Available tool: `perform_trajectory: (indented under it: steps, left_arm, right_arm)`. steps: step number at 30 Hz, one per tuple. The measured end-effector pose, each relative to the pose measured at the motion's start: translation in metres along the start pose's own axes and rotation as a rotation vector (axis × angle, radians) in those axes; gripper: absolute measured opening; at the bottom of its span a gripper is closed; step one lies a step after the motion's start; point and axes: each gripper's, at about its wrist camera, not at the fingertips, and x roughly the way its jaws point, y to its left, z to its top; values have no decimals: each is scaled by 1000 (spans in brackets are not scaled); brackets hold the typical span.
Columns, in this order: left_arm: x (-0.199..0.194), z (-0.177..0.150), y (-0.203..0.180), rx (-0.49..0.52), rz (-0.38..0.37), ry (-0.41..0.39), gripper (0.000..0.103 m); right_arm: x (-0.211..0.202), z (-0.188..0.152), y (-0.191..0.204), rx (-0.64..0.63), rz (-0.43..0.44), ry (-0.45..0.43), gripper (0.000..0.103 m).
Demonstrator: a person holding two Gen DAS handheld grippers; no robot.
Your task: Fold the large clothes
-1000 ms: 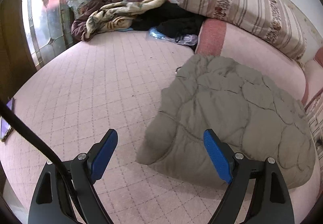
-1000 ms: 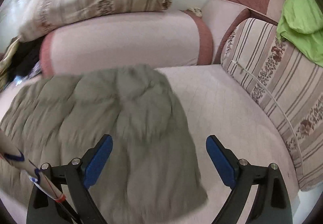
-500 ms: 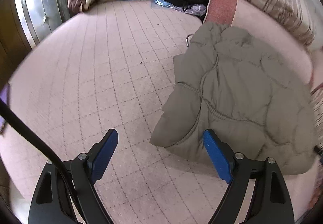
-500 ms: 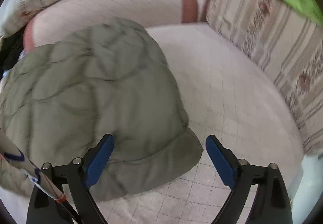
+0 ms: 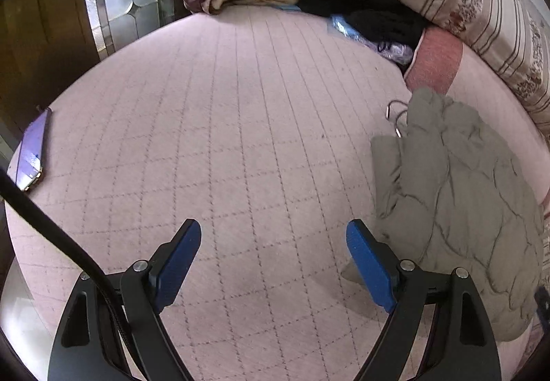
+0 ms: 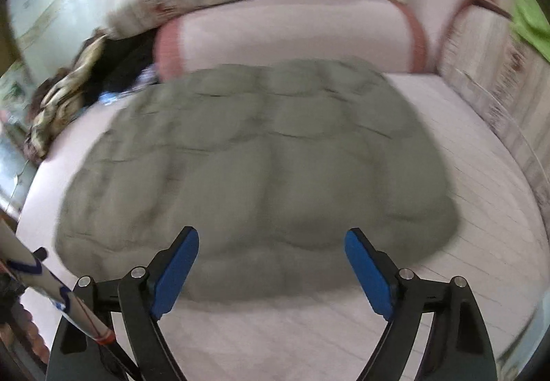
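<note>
Both my left gripper [image 5: 273, 264] and right gripper [image 6: 271, 269] are wide open and empty, and the puffy gray coat [image 6: 254, 175] lies on the pink bed [image 5: 223, 140], so a thin pinch may slip off.

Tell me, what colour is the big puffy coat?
Grey-green. The coat shows best in the left wrist view.

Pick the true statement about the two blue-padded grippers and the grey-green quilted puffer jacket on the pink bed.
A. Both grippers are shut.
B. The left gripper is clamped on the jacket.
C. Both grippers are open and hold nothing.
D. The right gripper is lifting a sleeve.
C: the left gripper and the right gripper both stand wide open with nothing between their pads, while the grey-green quilted puffer jacket lies on the bed.
</note>
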Motion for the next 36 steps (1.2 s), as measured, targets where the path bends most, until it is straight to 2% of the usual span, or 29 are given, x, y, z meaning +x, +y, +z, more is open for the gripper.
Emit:
perform_trajectory:
  steps: [5, 8, 11, 13, 16, 19, 20, 24, 26, 29, 31, 36]
  left_arm:
    - [-9, 1, 1, 0, -37, -35, 86]
    - [-12, 2, -3, 12, -59, -53, 86]
    - [-18, 2, -8, 25, -84, -76, 86]
    - [-21, 3, -9, 30, -95, -89, 86]
    - [-26, 2, -12, 37, -101, -113, 86]
    - [-28, -1, -15, 52, -111, -118, 86]
    - [-28, -1, -16, 56, -109, -120, 86]
    - [-29, -2, -16, 63, -99, -129, 86]
    - [-29, -2, -17, 61, -105, -127, 86]
    - [-30, -4, -19, 70, -108, -130, 86]
    - [-30, -5, -22, 75, -113, -128, 86]
    - [-33, -8, -26, 88, -124, -132, 86]
  right_arm:
    - [42, 12, 72, -122, 2, 5, 78]
    - [74, 9, 100, -195, -33, 57, 81]
    - [80, 14, 107, -220, -53, 91, 79]
    - [65, 23, 106, -186, -20, 54, 72]
    - [48, 30, 115, -170, 5, -24, 72]
    - [58, 25, 132, -197, 23, -5, 72]
    - [65, 20, 138, -213, 16, 11, 72]
    - [83, 8, 151, -317, -63, -14, 76]
    - [70, 9, 142, -308, -48, -18, 74]
    - [46, 14, 114, -223, -1, -50, 74]
    - [42, 16, 94, -202, -24, -59, 74]
    - [52, 11, 20, -98, -95, -13, 74]
